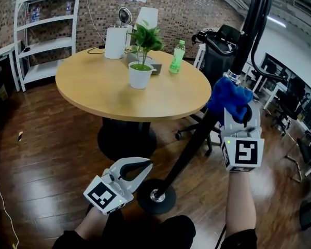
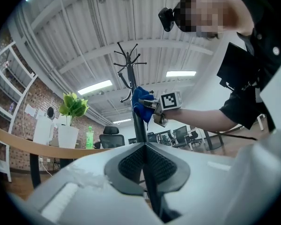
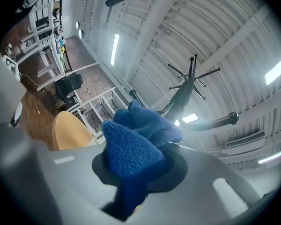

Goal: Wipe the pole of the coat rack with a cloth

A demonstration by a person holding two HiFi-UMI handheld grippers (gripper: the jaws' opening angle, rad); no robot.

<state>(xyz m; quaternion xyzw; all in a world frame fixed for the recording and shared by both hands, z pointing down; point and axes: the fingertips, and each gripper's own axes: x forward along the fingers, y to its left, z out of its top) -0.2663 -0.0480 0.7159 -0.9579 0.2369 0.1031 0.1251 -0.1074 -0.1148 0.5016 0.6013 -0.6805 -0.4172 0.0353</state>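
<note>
Right claw (image 1: 238,115) grips a blue cloth (image 1: 227,97) against the coat rack's black pole (image 1: 192,152); left claw (image 1: 146,166), jaws together, hovers near its base (image 1: 156,196).

The right tool (image 3: 141,171) fills the lower half of the frame, its grey jaws closed on a bunched blue cloth (image 3: 133,149) that rises from between them at centre. Behind the cloth, right of centre, the dark coat rack (image 3: 187,86) stands against a pale ribbed ceiling, its hooks spreading out. The round wooden counter (image 3: 70,130) shows at lower left, and white shelves (image 3: 44,46) at upper left.
</note>
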